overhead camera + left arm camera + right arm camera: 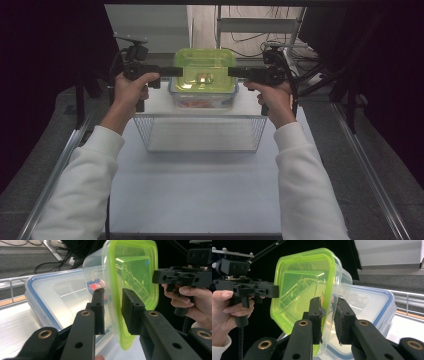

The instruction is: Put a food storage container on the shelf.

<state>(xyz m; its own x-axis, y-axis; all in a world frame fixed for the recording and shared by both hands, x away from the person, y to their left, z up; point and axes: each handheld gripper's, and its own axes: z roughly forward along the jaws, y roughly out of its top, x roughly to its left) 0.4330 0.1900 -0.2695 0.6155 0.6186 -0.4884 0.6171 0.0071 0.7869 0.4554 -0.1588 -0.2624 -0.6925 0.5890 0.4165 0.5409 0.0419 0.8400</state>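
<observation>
The green-lidded container (204,75) hangs level between my grippers, stacked above a blue-rimmed box (47,302). My left gripper (112,308) and right gripper (328,315) straddle its opposite rims, jaws slightly apart, barely gripping.

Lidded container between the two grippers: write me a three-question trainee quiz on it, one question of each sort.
1. Multiple choice: where do the left gripper and the right gripper stand at the lidded container?
A. on opposite sides of it
B. both on one side
C. both down inside the wire basket

2. True or false: in the high view, the wire basket lies between the person and the lidded container.

3. Short answer: what colour is the rim of the larger clear box beside the lidded container?

Key: 1 A; 2 true; 3 blue.
</observation>
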